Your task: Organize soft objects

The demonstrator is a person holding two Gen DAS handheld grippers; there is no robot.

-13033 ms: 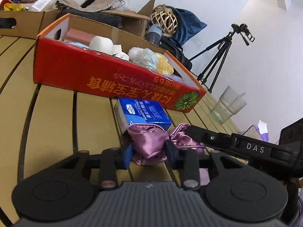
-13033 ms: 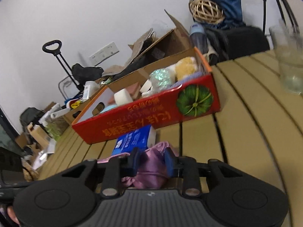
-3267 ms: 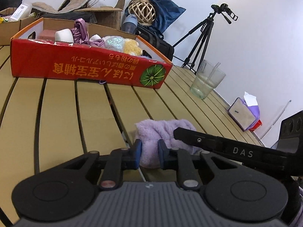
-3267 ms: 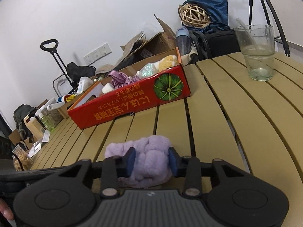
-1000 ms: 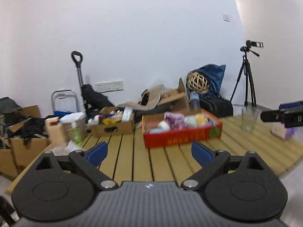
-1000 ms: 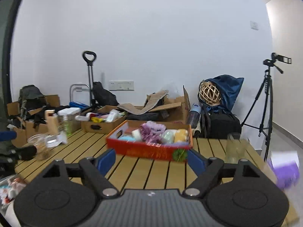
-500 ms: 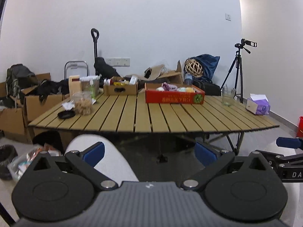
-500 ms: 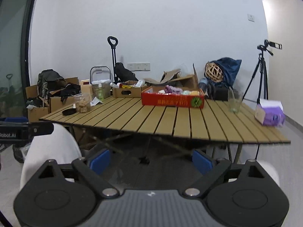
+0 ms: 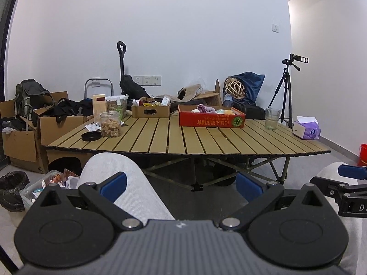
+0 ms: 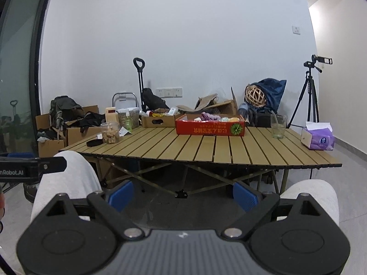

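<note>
A red cardboard box (image 9: 211,119) stands far off on the slatted wooden table (image 9: 183,139), holding a purple satin cloth, a lilac fluffy cloth (image 9: 207,108) and other soft things. It also shows in the right wrist view (image 10: 209,127). My left gripper (image 9: 181,184) is open wide and empty, low over the person's lap, well back from the table. My right gripper (image 10: 181,194) is open wide and empty, also low over the lap. The right gripper's finger shows at the left view's right edge (image 9: 351,171).
A jar of snacks (image 9: 110,125) and a black lid (image 9: 91,136) stand at the table's left. A glass (image 9: 271,118) and a purple tissue box (image 9: 306,130) stand at its right. Cardboard boxes, bags and a tripod (image 9: 285,91) surround the table. The person's knees (image 10: 66,178) are close below.
Both grippers, which earlier pinched the lilac cloth, are open and empty and have drawn far back from the table to the lap. The lilac cloth lies in the red box.
</note>
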